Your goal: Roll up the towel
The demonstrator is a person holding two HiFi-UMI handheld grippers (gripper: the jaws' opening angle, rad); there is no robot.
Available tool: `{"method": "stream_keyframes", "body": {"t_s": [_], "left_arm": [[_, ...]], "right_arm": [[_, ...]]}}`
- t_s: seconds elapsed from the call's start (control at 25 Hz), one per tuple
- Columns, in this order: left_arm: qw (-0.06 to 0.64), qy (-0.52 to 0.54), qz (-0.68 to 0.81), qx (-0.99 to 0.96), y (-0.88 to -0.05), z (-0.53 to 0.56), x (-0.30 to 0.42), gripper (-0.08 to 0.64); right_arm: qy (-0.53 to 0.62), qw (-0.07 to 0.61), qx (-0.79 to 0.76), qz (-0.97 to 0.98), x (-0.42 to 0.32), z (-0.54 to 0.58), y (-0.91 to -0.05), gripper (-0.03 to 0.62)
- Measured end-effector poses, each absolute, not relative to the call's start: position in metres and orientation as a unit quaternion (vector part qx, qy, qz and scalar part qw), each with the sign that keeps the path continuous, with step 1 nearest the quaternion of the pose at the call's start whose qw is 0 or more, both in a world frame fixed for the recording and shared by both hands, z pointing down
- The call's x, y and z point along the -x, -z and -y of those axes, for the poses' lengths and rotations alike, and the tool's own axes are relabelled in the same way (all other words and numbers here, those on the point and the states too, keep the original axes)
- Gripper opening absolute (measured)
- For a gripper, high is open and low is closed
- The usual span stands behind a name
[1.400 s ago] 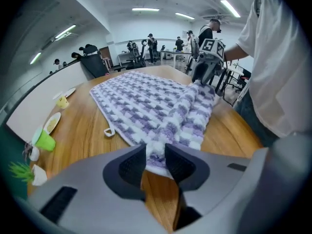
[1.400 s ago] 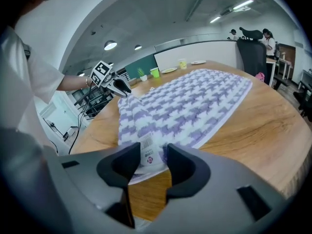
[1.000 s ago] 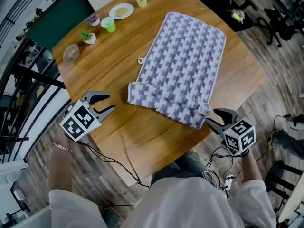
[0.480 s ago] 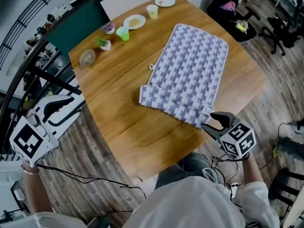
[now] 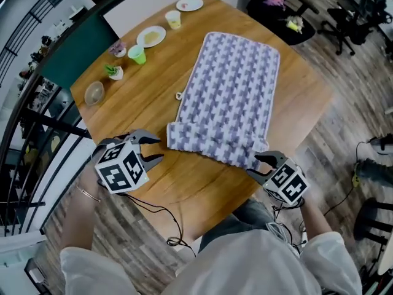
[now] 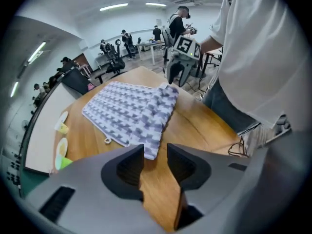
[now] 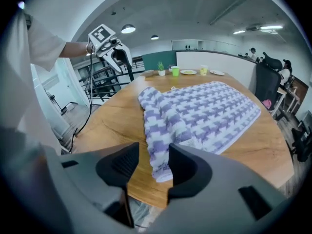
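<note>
Since half a second ago the left tongs (image 5: 156, 148) have swung back from beyond the bench's left edge. They now hang over the bench (image 5: 184, 186), just left of the towel (image 5: 233, 85). The right tongs (image 5: 255, 165) have shifted only slightly and sit at the towel's near right corner.

Most of the purple-and-white checked towel lies flat, running away from the person. Its near end is turned over into a low roll (image 5: 209, 145) that lies across the towel's width.

In the left gripper view the left tongs stand spread with a narrow gap. Only bare wood shows in the gap, and the end of the roll lies just beyond the tips, apart from the pads.

In the right gripper view the right tongs' jaws are closing. The roll's other end shows in the gap, but the pads do not press on it.

At the bench's far left stand a green cup (image 5: 137, 54), a small potted plant (image 5: 113, 71), a glass bowl (image 5: 94, 93) and two plates, well apart from the towel.
</note>
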State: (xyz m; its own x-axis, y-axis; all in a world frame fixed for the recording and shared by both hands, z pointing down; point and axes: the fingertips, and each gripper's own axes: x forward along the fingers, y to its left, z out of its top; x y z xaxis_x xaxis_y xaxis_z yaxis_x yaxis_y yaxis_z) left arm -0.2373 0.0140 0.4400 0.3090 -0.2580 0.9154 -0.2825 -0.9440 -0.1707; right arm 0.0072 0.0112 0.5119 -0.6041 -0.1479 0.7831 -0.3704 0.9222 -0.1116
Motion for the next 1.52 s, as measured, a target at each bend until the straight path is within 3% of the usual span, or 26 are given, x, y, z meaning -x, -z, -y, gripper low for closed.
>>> {"method": "stream_keyframes", "body": {"t_s": [0.44,0.56,0.92,1.2,1.52], "left_arm": [[-0.017,-0.609,0.111,-0.785,-0.568,0.014,0.217,0.166],[-0.007,-0.606,0.124,-0.785,-0.582,0.021,0.215,0.156],[0.009,-0.601,0.144,-0.786,-0.588,0.023,0.215,0.041],[0.067,-0.584,0.086,-0.805,-0.555,0.014,0.222,0.037],[0.069,-0.582,0.124,-0.801,-0.517,0.035,0.204,0.038]], "right_arm": [[-0.087,0.513,-0.15,0.84,-0.026,-0.018,-0.584,0.192],[-0.085,0.518,-0.159,0.836,-0.031,-0.013,-0.59,0.151],[-0.111,0.512,-0.167,0.835,-0.033,-0.007,-0.59,0.024],[-0.186,0.48,-0.112,0.85,-0.035,-0.012,-0.557,0.02],[-0.176,0.452,-0.144,0.863,-0.056,0.008,-0.512,0.02]]}}
